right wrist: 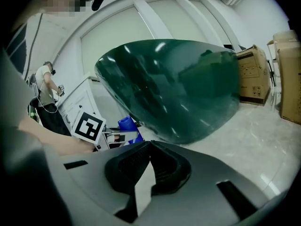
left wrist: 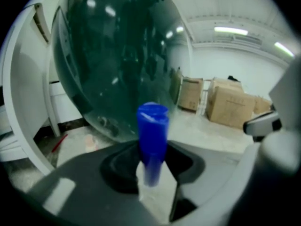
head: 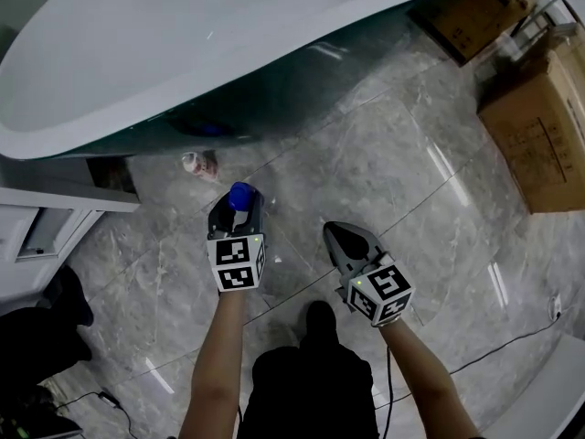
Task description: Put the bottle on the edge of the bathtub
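While the left gripper [head: 236, 210] clamps the blue cylindrical plastic bottle [head: 240, 194] (right gripper [head: 345, 241] closed, empty), it apparently still needs placing on the edge of the green-walled white bathtub [head: 311, 76].

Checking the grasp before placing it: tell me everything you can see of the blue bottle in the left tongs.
The blue bottle is a glossy, plastic-looking cylinder with a flat round top; its base is hidden. It stands upright between the jaws of the left tongs, which are closed on it; nothing else touches it. It is held above the grey marble floor, short of the bathtub, not yet on its edge.
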Motion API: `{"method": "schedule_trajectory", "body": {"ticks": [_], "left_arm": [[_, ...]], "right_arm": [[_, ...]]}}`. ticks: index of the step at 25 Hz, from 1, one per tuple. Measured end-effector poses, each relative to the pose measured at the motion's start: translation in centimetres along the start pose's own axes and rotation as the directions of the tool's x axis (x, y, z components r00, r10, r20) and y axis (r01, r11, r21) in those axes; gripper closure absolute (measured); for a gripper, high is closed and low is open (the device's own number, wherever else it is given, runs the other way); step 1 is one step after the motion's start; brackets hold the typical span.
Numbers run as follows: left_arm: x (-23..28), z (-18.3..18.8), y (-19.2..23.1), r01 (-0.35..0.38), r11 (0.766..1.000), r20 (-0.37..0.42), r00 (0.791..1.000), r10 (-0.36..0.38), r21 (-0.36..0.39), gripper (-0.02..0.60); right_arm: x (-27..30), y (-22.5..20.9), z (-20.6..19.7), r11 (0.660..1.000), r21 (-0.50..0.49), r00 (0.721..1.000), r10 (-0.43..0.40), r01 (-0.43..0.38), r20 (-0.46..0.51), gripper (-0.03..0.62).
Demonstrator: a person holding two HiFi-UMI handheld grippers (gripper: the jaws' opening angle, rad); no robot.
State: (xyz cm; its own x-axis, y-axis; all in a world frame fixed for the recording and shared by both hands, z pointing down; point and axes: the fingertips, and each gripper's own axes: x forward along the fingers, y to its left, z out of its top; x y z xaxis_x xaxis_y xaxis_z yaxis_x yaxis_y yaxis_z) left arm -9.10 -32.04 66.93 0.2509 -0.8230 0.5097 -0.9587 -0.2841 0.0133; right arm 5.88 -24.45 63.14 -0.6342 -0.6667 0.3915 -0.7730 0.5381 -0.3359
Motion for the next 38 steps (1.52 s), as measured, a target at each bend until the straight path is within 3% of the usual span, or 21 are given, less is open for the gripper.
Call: {"method": "schedule_trajectory", "body": {"ticks": [10,19,38], "left_arm": [[5.9,-5.4,1.7,-0.037,0.999,0.030,0.999,0.037,-0.003,0.423],[10.6,-8.3,2.9,-0.046,0.999,0.008,0.999,0.046,0.025,0.423],[16.8,-8.6,4.9,-0.082,0.997,-0.004,0.997,0.082,0.011,0.422]], "right_arm": [[4.8,-3.5,-5.1,0.999,-0.041,0.999,0.031,-0.030,0.019,0.592],[8.4,-5.4,-8.0,0.998,-0.038,0.999,0.050,-0.049,0.015,0.592],[8.8,-6.5,-10.1,0.999,-0.029,0.999,0.038,-0.038,-0.004,0.592]]}}
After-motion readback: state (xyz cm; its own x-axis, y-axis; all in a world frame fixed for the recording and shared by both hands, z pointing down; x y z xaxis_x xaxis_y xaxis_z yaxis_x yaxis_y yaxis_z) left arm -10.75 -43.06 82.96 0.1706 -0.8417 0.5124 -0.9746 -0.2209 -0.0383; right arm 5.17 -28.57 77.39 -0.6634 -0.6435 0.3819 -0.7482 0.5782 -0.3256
